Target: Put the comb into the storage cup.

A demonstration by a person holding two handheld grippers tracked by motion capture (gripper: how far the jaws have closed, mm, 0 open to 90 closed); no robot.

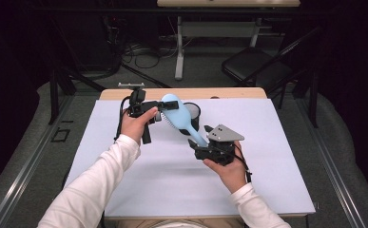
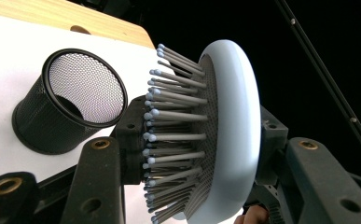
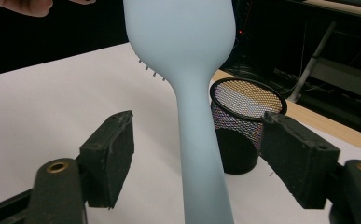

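On the left, you're clamping your left gripper [image 1: 154, 113] onto the head of the pale blue hairbrush [image 1: 180, 116], holding it up off the table [image 1: 267, 142]. In the left gripper view those jaws are closed tight across the brush head [image 2: 229, 130], one on the bristle [image 2: 173, 116] side and one on the smooth back. The brush is hanging slantwise in the air, head toward the far left, handle [image 1: 198, 137] running down toward your right hand.

Just behind the brush, the black mesh cup [image 1: 193, 113] is standing upright on the white table top, open and waiting.

Over on the right, your right gripper [image 1: 201, 141] is sitting around the handle with its jaws parted; in the right gripper view the handle [image 3: 199, 154] is running up between both pads with clear gaps either side, so nothing is gripped there.

I'm judging this brush as light, rigid and smooth plastic, likely a bit slippery on the handle; the broad head gives the surer hold. The bristles look springy. No brand, label or writing is readable anywhere.
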